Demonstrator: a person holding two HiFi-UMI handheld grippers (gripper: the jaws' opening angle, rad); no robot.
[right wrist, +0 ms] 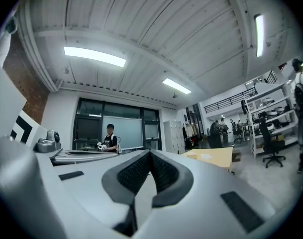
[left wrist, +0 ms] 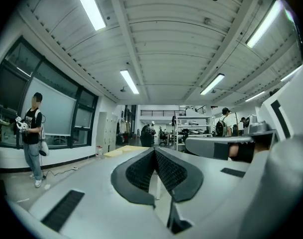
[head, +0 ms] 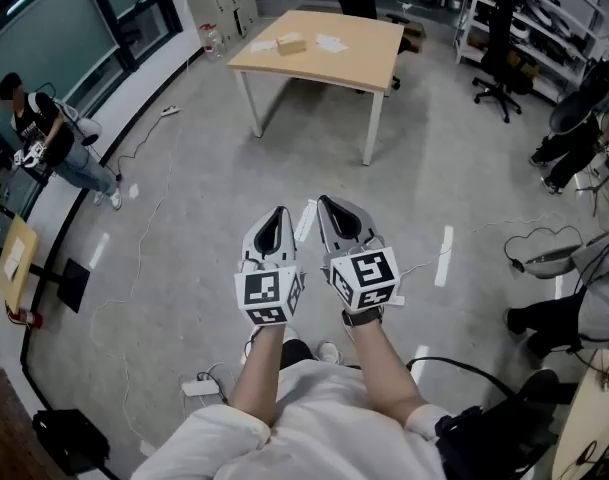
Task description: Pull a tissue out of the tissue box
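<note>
A tan tissue box (head: 291, 43) sits on a light wooden table (head: 359, 58) far ahead, with loose white sheets (head: 332, 43) lying beside it. Well short of that table, both grippers are held level and side by side over the grey floor. The left gripper (head: 279, 211) is shut, its dark ribbed pads meeting at the tip (left wrist: 154, 149) with nothing between them. Just right of it, the right gripper (head: 324, 200) is likewise shut and empty (right wrist: 150, 152). The table shows small in the distance in the left gripper view (left wrist: 122, 151) and the right gripper view (right wrist: 213, 157).
A person (head: 44, 133) stands by the windows at the left. Black office chairs (head: 499, 58) and shelving (head: 544, 13) line the far right. Cables and a power strip (head: 199, 388) lie on the floor near my feet, and a black bag (head: 69, 438) sits lower left.
</note>
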